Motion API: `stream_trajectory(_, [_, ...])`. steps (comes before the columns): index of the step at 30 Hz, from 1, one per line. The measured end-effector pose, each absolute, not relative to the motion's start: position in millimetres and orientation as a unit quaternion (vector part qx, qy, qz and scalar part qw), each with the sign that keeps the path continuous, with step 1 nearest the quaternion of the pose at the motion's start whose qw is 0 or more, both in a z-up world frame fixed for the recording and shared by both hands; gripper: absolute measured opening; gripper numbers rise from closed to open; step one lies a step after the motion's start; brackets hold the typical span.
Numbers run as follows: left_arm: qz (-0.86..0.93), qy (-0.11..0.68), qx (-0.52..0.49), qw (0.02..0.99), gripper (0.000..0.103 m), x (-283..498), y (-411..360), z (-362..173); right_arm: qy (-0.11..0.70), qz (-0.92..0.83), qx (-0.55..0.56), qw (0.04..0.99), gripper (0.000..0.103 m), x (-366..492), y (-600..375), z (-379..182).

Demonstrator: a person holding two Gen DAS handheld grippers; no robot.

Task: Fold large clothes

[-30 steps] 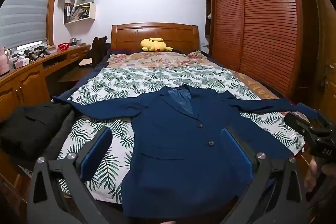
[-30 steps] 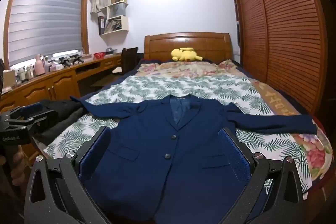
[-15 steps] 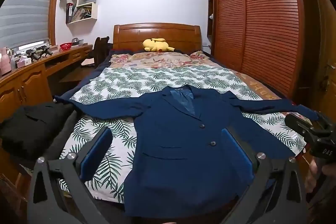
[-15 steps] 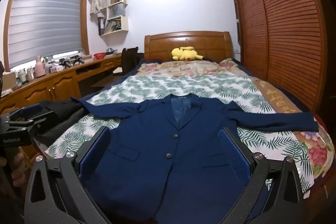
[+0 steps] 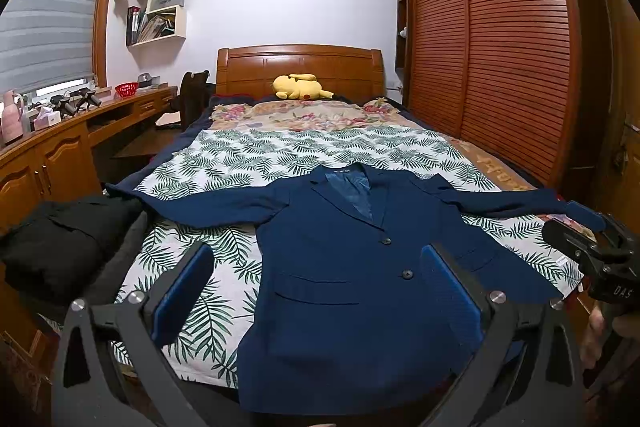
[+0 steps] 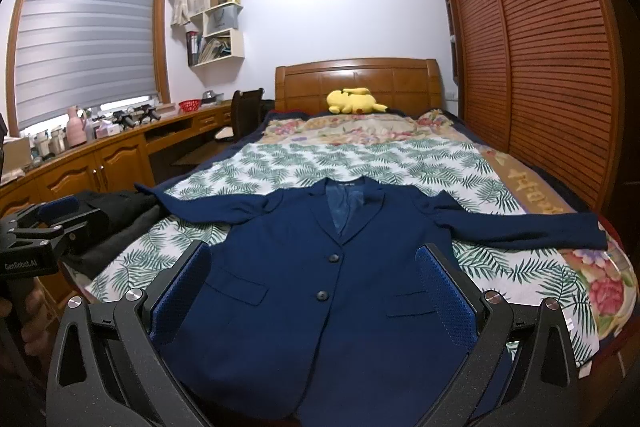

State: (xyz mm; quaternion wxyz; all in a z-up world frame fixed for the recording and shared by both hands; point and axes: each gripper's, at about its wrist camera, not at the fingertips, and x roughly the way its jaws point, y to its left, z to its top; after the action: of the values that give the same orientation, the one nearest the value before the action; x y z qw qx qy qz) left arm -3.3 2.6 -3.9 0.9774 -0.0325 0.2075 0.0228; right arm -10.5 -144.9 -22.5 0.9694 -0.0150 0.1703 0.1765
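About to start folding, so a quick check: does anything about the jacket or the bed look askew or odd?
Nothing stands out. The navy jacket lies flat, face up and buttoned on the bed, both sleeves spread sideways. Both grippers, left and right, are open and hold nothing.

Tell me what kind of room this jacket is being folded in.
A home bedroom, by the look of it. The navy jacket lies spread on a bed with a wooden headboard. Louvred wardrobe doors run along one side, and a yellow plush toy sits near the headboard.
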Motion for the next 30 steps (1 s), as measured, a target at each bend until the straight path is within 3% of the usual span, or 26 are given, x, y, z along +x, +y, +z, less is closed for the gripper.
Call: stream_trajectory(30, [0.021,0.204,-0.029,0.978,0.103,-5.5,-2.5,3.1,0.17,0.177,-0.014,0.969,0.103,-12.8,-144.0,-22.8])
